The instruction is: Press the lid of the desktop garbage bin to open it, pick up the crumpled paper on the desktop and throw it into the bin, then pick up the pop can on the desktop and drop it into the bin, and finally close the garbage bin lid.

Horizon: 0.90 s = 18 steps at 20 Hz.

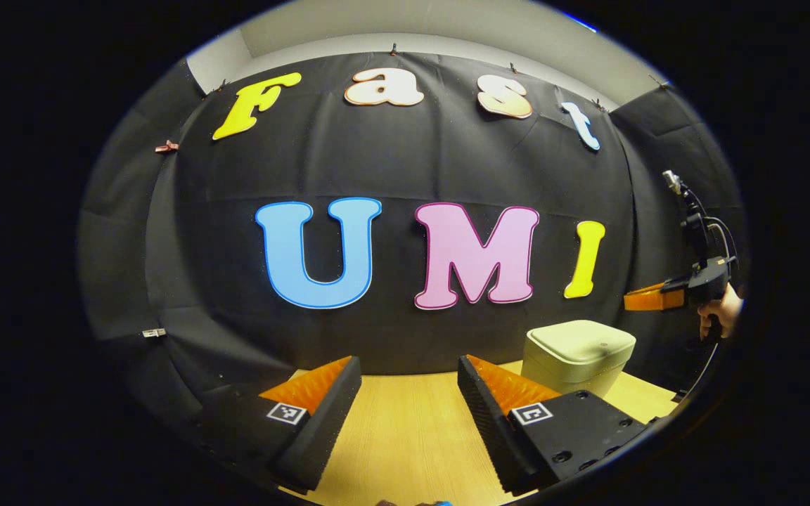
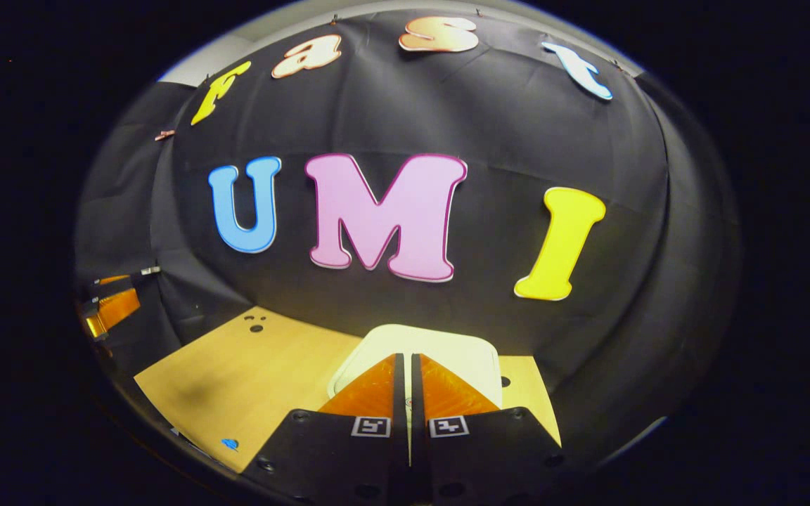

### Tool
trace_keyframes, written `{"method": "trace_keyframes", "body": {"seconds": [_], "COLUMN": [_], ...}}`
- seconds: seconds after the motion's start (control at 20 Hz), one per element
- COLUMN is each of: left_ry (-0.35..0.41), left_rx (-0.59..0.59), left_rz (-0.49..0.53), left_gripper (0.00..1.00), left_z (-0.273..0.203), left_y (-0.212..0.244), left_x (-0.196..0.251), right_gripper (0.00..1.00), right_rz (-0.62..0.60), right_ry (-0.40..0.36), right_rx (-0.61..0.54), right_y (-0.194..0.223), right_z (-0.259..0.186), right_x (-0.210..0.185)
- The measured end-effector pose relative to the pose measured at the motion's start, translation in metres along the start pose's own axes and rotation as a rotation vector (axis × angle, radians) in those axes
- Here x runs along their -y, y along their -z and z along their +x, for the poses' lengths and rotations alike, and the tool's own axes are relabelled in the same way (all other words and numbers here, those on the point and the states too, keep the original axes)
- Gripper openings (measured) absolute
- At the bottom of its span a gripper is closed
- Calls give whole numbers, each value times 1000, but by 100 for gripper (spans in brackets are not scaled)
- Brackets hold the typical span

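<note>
Right claw (image 2: 405,365) pressed together above closed bin lid (image 2: 422,348): push straight down on lid centre; left claw (image 1: 408,383) spread, idle over bench (image 1: 405,422).

A: From where does the left gripper view look?

B: It looks from low above the worktop (image 1: 405,422), facing the cloth wall (image 1: 405,161), with the bin (image 1: 577,355) ahead on its right, not far.

A: And the right gripper view?

B: It sits very near over the bin (image 2: 422,348), a little tilted, facing the same wall (image 2: 489,112).

A: What do they share?

B: The wall, the worktop (image 2: 250,372) and the bin.
</note>
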<state>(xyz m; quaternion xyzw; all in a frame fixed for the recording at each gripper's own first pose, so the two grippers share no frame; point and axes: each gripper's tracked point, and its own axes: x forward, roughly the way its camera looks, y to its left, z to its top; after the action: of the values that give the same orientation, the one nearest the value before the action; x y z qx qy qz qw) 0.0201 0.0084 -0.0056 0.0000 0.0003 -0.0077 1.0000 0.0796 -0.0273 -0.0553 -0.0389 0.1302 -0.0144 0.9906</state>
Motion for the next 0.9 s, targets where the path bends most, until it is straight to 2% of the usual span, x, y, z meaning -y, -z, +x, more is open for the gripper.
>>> {"method": "trace_keyframes", "body": {"seconds": [0.35, 0.6, 0.65, 0.7, 0.9], "left_ry": [-10, -13, -14, -15, -16], "left_rx": [-12, -20, -23, -26, -29], "left_rz": [-7, -12, -10, -8, -3], "left_gripper": [90, 90, 90, 90, 90], "left_z": [3, 4, 4, 4, 3], "left_y": [5, 9, 9, 11, 11], "left_x": [-7, -10, -10, -11, -11], "right_gripper": [5, 5, 10, 5, 5], "right_rz": [3, -3, 2, 8, 37], "right_ry": [-6, -9, -13, -15, -23], "right_rx": [-130, -180, -190, -204, -205], "right_y": [40, 60, 64, 68, 72], "right_z": [34, 45, 46, 47, 49], "right_x": [1, 2, 1, 0, 0]}}
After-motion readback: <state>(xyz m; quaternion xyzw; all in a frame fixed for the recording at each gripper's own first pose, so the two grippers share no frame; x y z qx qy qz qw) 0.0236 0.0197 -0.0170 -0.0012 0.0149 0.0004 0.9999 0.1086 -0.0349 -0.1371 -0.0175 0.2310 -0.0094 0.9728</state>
